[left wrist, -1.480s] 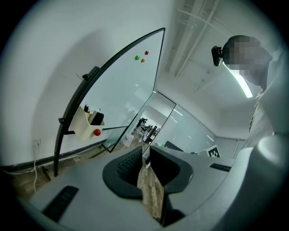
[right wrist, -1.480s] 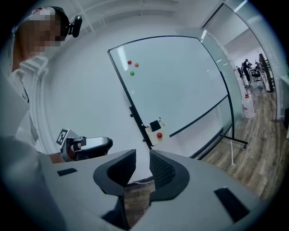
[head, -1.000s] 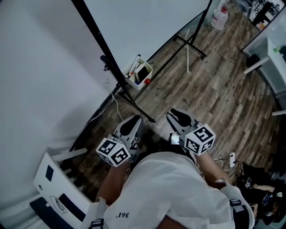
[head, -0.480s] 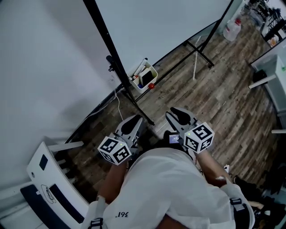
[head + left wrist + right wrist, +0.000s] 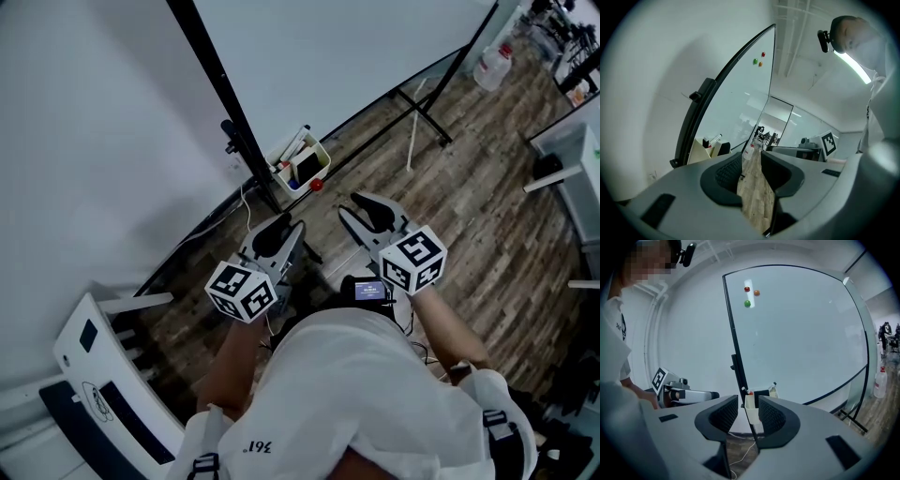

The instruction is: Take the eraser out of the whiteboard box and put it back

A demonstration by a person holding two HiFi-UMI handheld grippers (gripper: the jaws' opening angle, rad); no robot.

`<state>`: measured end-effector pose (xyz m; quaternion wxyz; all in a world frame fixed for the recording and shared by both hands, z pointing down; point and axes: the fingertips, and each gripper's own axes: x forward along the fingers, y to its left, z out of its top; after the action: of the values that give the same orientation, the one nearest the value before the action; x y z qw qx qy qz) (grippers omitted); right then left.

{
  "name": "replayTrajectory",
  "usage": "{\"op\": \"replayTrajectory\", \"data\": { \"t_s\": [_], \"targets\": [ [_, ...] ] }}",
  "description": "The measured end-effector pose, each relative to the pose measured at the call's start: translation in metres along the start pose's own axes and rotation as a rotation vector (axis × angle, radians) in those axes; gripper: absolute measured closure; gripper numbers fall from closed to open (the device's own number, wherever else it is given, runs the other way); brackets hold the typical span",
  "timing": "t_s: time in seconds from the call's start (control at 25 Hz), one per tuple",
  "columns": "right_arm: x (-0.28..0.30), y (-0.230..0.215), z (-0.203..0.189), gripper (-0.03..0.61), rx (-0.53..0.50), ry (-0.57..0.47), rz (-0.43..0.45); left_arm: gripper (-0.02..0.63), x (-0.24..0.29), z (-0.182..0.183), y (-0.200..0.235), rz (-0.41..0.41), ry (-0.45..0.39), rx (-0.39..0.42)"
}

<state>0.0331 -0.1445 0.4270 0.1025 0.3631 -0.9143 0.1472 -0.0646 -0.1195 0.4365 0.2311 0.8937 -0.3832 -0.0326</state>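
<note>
Both have pushed up-frame since a second ago: the left hand-held gripper (image 5: 275, 236) and right hand-held gripper (image 5: 367, 217) now sit closer to the whiteboard box (image 5: 302, 167). In the head view the box hangs at 12 o'clock of centre, on the stand post (image 5: 211, 89) below the whiteboard (image 5: 375, 47). Jaws on both are opening, partway apart, nothing gripped: we see only floor (image 5: 757, 197) through the left gap, and the box well beyond the right gap. We read this as the approach, right one lined up for the pick. The eraser (image 5: 307, 170) isn't out yet; it's the dark slab in the box beside the markers (image 5: 293, 142). Hard to read: the eraser's lower part sits behind the box wall, and the right jaws mask the box's sides in the right gripper view. The left gripper view has the box off at 9 o'clock, partly cut by its jaw.
</note>
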Motion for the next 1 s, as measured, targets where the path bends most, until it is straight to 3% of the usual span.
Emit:
{"op": "replayTrajectory", "data": {
  "t_s": [0.64,1.0],
  "targets": [
    [0.085,-0.026,0.006,0.374,-0.194,0.124,0.004,0.497,0.040,0.002,0.054,0.117,0.015,0.096],
    [0.123,-0.037,-0.010,0.322,-0.223,0.194,-0.035,0.439,0.044,-0.016,0.072,0.152,0.063,0.081]
  ]
}}
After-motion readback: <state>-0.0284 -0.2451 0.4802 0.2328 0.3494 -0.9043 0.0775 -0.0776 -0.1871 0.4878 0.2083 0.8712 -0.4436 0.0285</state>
